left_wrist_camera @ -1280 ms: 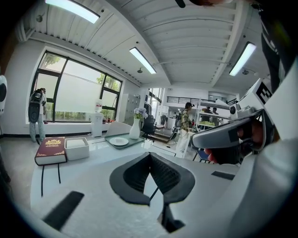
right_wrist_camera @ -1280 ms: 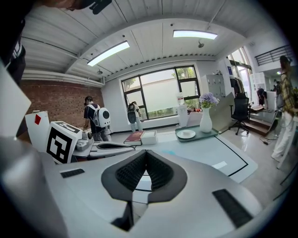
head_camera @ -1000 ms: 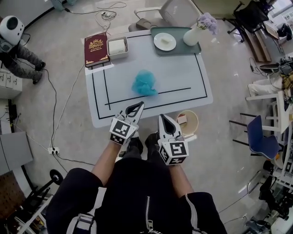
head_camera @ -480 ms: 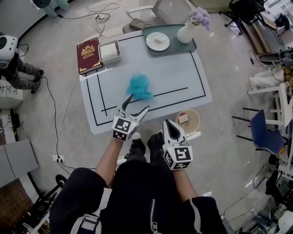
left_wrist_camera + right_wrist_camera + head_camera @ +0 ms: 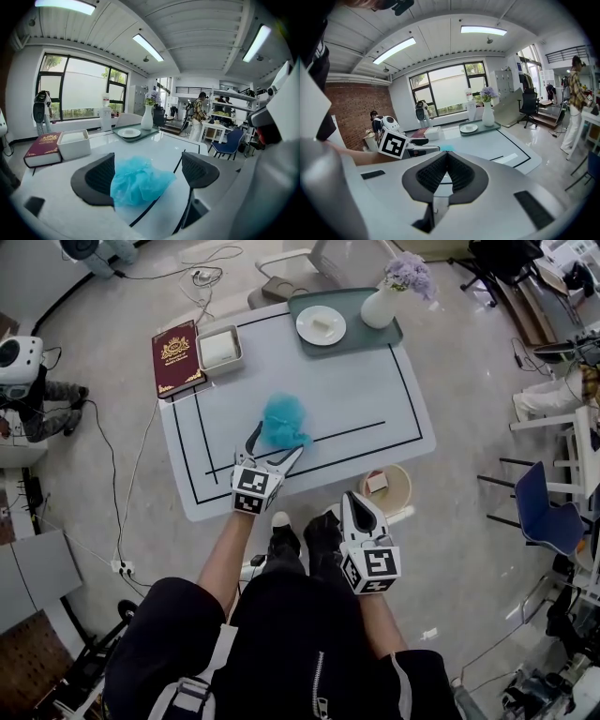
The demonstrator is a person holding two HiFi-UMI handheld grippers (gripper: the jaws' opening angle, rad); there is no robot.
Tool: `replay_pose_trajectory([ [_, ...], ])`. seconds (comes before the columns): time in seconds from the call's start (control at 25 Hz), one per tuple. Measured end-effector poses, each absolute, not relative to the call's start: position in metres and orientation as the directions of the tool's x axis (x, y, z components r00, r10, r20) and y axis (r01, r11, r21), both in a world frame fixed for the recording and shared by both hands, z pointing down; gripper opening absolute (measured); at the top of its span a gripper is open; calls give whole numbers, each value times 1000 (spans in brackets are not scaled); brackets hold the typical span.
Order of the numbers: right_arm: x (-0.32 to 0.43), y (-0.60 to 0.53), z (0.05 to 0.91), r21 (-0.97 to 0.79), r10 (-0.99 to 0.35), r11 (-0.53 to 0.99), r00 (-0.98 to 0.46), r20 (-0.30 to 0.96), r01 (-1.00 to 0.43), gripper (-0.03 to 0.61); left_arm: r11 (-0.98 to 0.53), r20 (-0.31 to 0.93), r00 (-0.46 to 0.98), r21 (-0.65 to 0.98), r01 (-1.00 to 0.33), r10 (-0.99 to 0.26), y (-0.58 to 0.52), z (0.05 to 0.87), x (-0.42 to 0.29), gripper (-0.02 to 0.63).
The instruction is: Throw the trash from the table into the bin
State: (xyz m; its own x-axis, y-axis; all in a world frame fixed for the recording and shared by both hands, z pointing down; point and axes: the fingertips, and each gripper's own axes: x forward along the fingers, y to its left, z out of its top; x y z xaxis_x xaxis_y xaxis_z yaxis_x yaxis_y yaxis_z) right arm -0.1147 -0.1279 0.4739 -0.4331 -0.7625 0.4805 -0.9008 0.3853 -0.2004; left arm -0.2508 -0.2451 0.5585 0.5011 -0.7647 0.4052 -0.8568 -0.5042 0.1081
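Trash (image 5: 284, 422): crumpled turquoise plastic wad | lying on table (image 5: 361, 390)

A red book (image 5: 176, 357) is lying flat, with a white box (image 5: 218, 349) sitting just beside it on the right. Further along, a plate (image 5: 321, 325) is resting on a green tray (image 5: 354, 339), sharing it with a white vase (image 5: 380, 307) holding purple flowers (image 5: 410, 276). A blue chair (image 5: 536, 521) is standing well off right, and a power strip (image 5: 119, 567) is lying on the floor (image 5: 84, 474).
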Motion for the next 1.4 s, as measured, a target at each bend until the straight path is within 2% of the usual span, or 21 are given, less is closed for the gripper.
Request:
replay_pose_trajectory([
  [0.64, -94, -132, 486, -203, -769, 321, -380, 514, -925, 9, -442, 579, 473, 206, -873, -664, -269, 634, -247, 431],
  [1.04, -83, -128, 488, -204, -777, 293, -357, 519, -934, 9, -435, 640, 460, 211, -875, -615, -267, 653, -247, 424],
  [1.12, -83, -126, 489, -205, -777, 291, -356, 520, -934, 9, -436, 650, 450, 198, -878, -612, -264, 655, -249, 374],
  [1.24, -84, -123, 489, -206, -776, 292, -357, 520, -934, 9, -426, 661, 429, 178, -887, -616, -261, 656, -255, 224],
  [1.32, -84, -120, 490, -206, -776, 292, -357, 520, -934, 9, -430, 664, 425, 169, -887, -615, -259, 657, -256, 176],
  [1.4, -84, -118, 490, -206, -775, 292, -358, 521, -934, 9, -434, 656, 425, 162, -886, -624, -258, 656, -256, 156],
])
